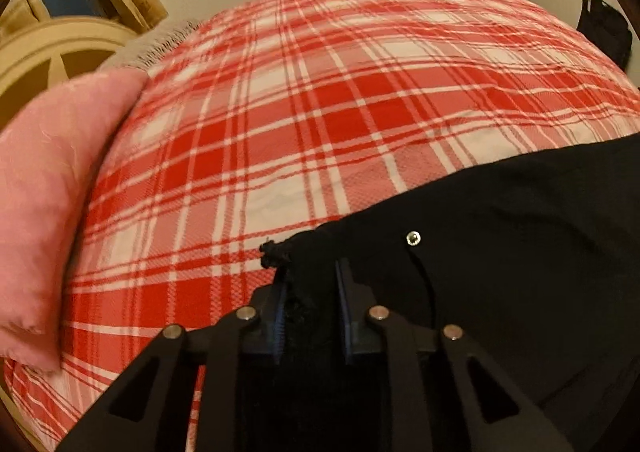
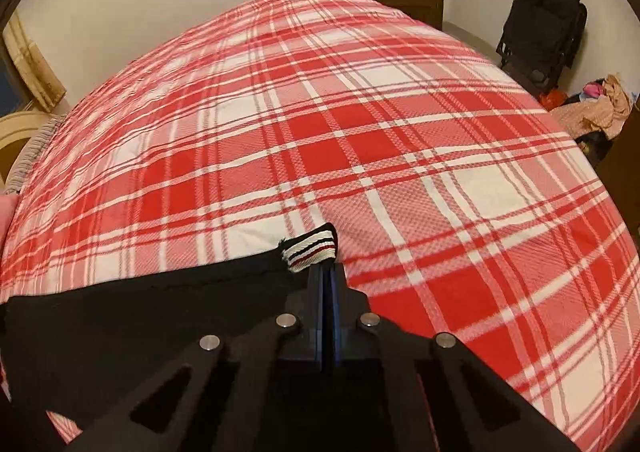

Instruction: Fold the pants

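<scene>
So the bed [image 2: 360, 99] with its red plaid blanket [image 1: 320, 99] fills pretty much everything ahead of both grippers, and most of it is bare, so there's loads of room forward to carry a fold. The black pants [image 1: 520, 252] are lying on the near part of it, right under and around the grippers, stretched between the two of them.

The right gripper [image 2: 329, 272] has its jaws pressed together, pinching the pants at a corner next to a striped woven tab [image 2: 310, 252], which sticks out just past its tip. The left gripper [image 1: 310, 280] has its jaws spread a bit, with bunched fabric and a knotted drawstring end [image 1: 272, 252] sitting between them. I can't really tell if it's actually biting the cloth or just straddling it.

That's my worry: if the left side isn't clamped, lifting will drag only one corner and the fold goes crooked. The cord could slip out too.

Off to the left of the left gripper there's a pink pillow [image 1: 52, 203] fairly near, so swinging that way could bump it. A metal snap [image 1: 413, 239] sits just ahead-right of that gripper.
</scene>
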The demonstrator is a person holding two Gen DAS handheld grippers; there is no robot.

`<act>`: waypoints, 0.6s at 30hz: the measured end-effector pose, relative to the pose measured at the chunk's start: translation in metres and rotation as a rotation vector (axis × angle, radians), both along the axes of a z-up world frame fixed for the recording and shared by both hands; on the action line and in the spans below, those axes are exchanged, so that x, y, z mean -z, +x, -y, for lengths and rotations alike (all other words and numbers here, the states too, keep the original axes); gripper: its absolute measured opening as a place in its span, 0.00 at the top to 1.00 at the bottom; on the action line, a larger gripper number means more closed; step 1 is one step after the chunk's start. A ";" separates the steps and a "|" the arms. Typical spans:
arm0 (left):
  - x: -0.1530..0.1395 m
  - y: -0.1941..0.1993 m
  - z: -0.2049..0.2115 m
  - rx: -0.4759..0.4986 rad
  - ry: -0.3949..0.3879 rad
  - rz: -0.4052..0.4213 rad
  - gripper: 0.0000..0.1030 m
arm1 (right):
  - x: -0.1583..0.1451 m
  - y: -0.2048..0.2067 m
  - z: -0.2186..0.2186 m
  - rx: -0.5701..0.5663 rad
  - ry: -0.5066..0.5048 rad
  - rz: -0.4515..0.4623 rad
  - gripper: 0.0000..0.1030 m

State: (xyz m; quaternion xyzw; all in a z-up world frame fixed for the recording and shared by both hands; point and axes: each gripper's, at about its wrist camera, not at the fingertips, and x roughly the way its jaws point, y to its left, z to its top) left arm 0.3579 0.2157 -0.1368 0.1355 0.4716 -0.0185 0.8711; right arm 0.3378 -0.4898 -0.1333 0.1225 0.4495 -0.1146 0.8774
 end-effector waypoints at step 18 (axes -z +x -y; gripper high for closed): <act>-0.087 -0.093 -0.021 0.005 -0.217 0.256 0.81 | -0.072 -0.143 -0.021 -0.002 0.010 0.228 0.97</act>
